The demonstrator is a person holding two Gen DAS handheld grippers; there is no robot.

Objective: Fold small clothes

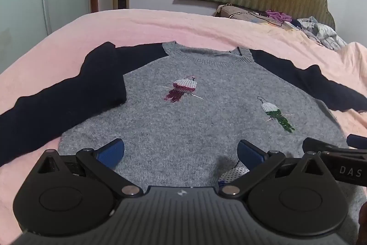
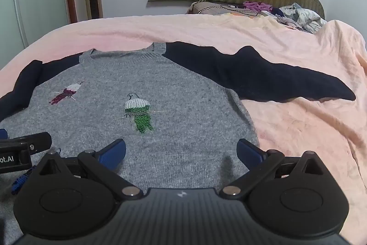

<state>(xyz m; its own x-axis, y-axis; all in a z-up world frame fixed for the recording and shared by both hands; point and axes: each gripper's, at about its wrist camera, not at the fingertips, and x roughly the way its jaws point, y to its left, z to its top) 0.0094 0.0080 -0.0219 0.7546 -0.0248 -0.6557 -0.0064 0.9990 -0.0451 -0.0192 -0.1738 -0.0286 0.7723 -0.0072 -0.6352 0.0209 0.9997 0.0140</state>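
Black gripper (image 1: 181, 153) bodies, blue finger pads (image 1: 111, 152) (silver pivot screws).

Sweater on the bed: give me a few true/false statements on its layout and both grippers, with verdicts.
1. The sweater lies front up on the pink blanket. True.
2. Both navy sleeves are spread straight out. False: the sleeve on the right is spread out, but the sleeve on the left is partly doubled back, its end resting on the grey body.
3. The left gripper is clamped on the hem. False: its jaws stand open over the grey knit.
4. The right gripper is open, holding nothing. True.
5. The sweater shows a red bird and a green bird. True.
6. The sweater is already folded in half. False: the body lies flat, unfolded.
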